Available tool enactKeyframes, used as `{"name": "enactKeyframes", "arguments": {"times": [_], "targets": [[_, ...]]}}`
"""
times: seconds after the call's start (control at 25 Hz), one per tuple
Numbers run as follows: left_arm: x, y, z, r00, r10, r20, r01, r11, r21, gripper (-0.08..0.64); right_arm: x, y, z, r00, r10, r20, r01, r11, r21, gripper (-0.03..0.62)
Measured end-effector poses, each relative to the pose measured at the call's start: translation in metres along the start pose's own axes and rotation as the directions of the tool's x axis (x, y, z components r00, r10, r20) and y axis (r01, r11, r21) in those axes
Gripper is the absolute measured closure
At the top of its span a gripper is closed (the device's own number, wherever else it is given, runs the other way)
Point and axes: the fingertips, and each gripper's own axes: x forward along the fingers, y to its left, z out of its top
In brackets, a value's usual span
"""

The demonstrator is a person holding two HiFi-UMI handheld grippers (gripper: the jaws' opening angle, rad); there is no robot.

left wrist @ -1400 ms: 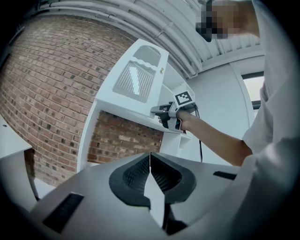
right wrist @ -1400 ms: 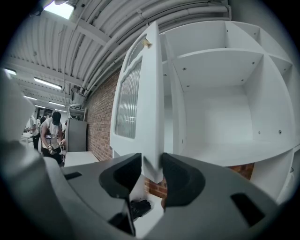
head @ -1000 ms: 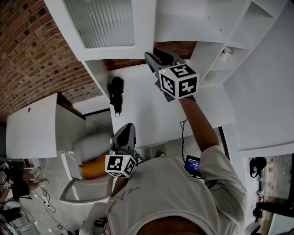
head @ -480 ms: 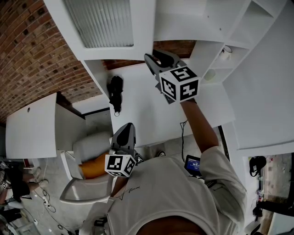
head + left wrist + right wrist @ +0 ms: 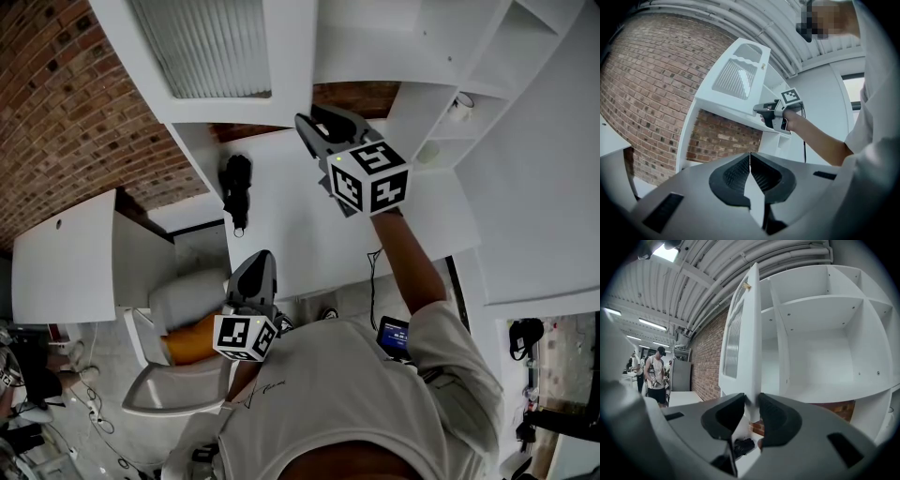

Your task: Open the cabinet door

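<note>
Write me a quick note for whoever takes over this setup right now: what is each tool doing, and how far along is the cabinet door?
Right tool: jaws have just been closing and now pinch the lower edge of the cabinet door.
Left tool: shut, empty, held low, away from the cabinet.
Done: the door stands partly open, and bare shelves show beside it.
Left: probably swing the door wider, then release.

The right arm [image 5: 412, 267] stretches forward with the right gripper [image 5: 751, 405] level. Its 2 jaws have just been closing and now pinch the cabinet door [image 5: 749, 333] edge. The left gripper [image 5: 750, 161] waits near the torso [image 5: 375, 403], level, jaws together, empty.
</note>
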Motion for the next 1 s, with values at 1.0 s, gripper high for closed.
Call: {"name": "enactKeyframes", "arguments": {"times": [1.0], "targets": [[-0.003, -0.003, 0.0, 1.0, -0.003, -0.004, 0.003, 1.0, 0.008, 0.54, -0.019, 0.026, 0.0, 0.999, 0.049, 0.019, -0.049, 0.999, -0.002, 0.505]]}}
